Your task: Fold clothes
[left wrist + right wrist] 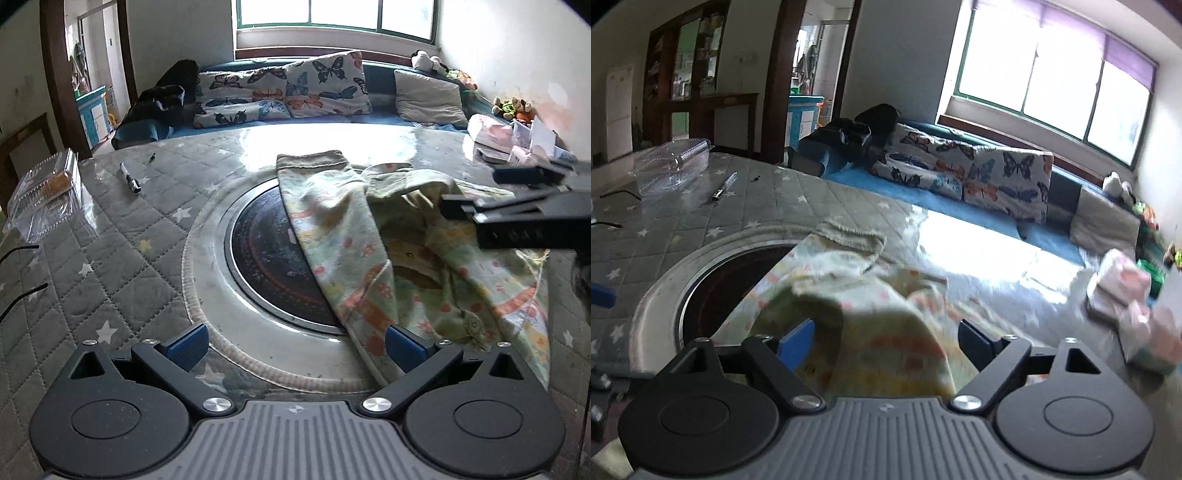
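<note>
Left wrist view: left gripper (295, 347) has its jaws spread wide, empty; the garment (402, 266) lies just ahead and rightward, touching the right pad, draped over the round hob (269, 258). Right gripper (886, 347) gapes too, garment bunched between its jaws. Beyond, a pen (130, 178).
</note>
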`<action>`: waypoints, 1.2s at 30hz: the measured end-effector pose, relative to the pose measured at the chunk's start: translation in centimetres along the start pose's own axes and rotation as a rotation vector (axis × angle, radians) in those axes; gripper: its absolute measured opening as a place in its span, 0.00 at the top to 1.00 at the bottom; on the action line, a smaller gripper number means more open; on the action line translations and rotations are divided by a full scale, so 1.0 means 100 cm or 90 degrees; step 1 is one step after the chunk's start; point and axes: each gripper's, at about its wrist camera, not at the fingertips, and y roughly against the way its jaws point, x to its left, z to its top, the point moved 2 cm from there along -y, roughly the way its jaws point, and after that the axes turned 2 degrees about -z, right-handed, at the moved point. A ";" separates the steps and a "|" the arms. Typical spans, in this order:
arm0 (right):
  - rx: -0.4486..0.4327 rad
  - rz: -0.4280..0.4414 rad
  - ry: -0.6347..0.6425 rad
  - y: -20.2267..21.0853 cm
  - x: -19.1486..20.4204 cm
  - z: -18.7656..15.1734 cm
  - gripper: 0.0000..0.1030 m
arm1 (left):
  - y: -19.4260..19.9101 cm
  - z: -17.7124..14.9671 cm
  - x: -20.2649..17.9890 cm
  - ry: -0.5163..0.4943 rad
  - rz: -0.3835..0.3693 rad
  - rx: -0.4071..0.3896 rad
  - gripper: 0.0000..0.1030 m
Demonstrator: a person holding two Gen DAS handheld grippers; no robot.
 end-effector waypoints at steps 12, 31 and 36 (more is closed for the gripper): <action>-0.001 0.009 -0.105 -0.013 -0.040 -0.002 0.90 | -0.017 0.017 0.006 0.015 0.010 0.001 0.00; -0.013 -0.201 -0.254 0.107 -0.168 -0.095 0.97 | -0.048 0.041 -0.027 -0.022 0.026 -0.004 0.00; -0.002 -0.156 -0.244 0.104 -0.160 -0.102 0.90 | -0.050 0.045 -0.027 -0.019 0.033 -0.011 0.00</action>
